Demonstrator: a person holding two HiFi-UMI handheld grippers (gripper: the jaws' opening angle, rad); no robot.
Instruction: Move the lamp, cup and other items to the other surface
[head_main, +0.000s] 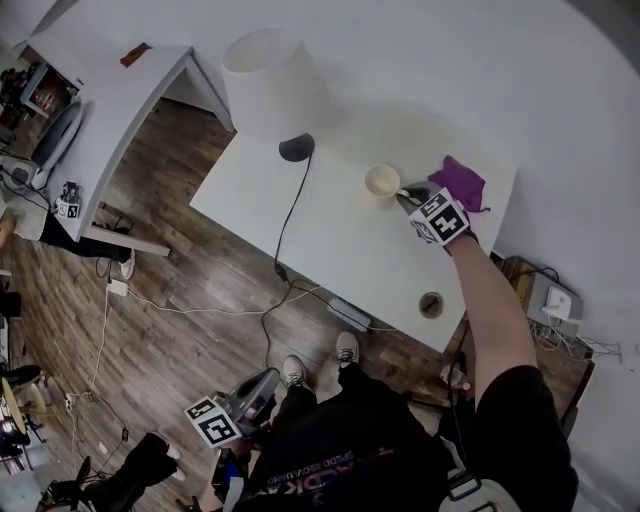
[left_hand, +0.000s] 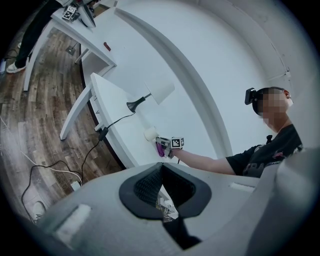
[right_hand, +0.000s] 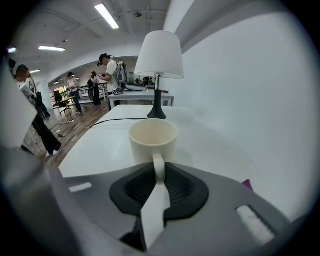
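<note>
A cream cup (head_main: 383, 181) stands on the white table (head_main: 330, 250), to the right of the lamp's black base (head_main: 296, 148). The lamp (head_main: 270, 85) has a white shade and stands at the table's far edge. My right gripper (head_main: 412, 195) reaches in from the right. In the right gripper view its jaws are closed on the cup's handle (right_hand: 159, 167), with the cup (right_hand: 152, 137) upright on the table. A purple cloth (head_main: 460, 183) lies just behind that gripper. My left gripper (head_main: 262, 380) hangs low by my legs, its jaws (left_hand: 161, 172) together with nothing between them.
The lamp's black cord (head_main: 290, 215) runs across the table and down to the wooden floor. A second white table (head_main: 110, 110) stands to the left with a small reddish item (head_main: 135, 54) on it. A round cable hole (head_main: 431, 304) sits near the table's front right corner. Other people stand farther off.
</note>
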